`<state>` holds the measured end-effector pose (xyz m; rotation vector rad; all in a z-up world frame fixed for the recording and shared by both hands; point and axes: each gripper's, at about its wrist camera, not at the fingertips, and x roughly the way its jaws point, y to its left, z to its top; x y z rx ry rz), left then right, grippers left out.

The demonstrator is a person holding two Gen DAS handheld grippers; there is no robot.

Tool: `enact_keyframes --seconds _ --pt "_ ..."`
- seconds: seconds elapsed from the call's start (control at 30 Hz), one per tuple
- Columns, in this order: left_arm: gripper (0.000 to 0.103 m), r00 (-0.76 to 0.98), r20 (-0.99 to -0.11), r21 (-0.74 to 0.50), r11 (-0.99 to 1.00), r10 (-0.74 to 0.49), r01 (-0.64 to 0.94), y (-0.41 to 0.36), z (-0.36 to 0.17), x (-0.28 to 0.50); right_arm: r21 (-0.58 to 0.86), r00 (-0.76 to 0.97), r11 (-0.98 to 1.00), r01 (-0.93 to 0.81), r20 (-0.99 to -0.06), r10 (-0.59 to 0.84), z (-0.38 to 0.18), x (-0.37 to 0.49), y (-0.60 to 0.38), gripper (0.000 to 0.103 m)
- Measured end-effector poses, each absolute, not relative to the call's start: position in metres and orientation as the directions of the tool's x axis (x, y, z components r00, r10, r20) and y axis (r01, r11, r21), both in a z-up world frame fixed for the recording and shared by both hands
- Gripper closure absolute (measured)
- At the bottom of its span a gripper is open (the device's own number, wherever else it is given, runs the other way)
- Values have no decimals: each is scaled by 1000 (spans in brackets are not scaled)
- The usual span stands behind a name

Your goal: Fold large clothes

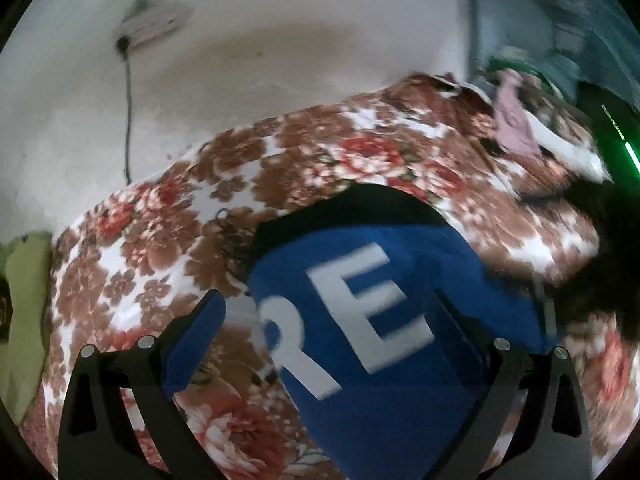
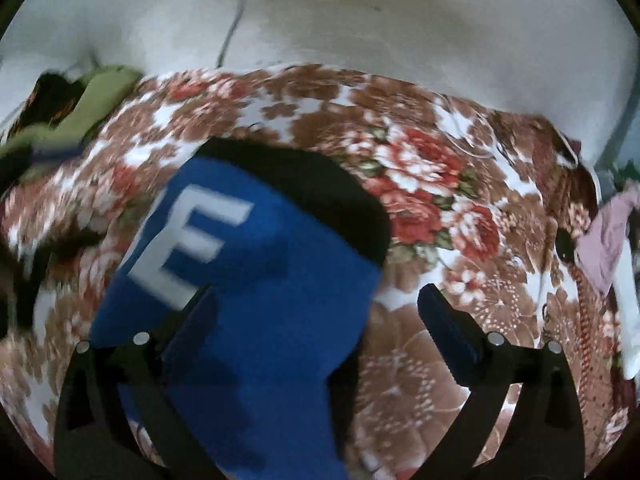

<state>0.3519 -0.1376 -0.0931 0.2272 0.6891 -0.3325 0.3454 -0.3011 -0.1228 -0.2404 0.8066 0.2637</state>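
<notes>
Both jaws of each hand-held gripper, left (image 1: 328, 312) and right (image 2: 316, 308), stand apart over the blue garment (image 1: 380, 320) on the bed (image 1: 160, 240), whose unpinned fold may spring open.

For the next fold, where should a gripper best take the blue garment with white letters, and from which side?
Probably at the blue garment's free right edge, where the blue cloth ends on the floral bedcover. Come from the right, low, with the open right gripper: that edge lies flat and unobstructed, between its jaws already.
</notes>
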Motion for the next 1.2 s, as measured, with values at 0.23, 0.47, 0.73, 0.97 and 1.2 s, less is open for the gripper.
enact_keyframes --seconds 0.23,0.47,0.73,0.97,1.2 --pt "5 583 -743 -38 890 -329 455 -160 -121 421 -153 627 882 -446 -757 186 -159 328 -253 5" --pt "5 548 -802 92 859 -236 503 -175 -185 441 -65 590 889 -452 -770 244 -193 338 -258 5" --pt "4 594 -783 131 885 -183 447 -140 -194 455 -57 583 896 -441 -777 237 -204 326 -278 5" --pt "5 632 -762 108 935 -140 338 -122 -163 446 -49 542 928 -370 -822 173 -204 298 -310 5" --pt "5 645 -748 59 952 -156 299 -105 -120 381 -37 565 951 -306 -811 150 -172 278 -324 5"
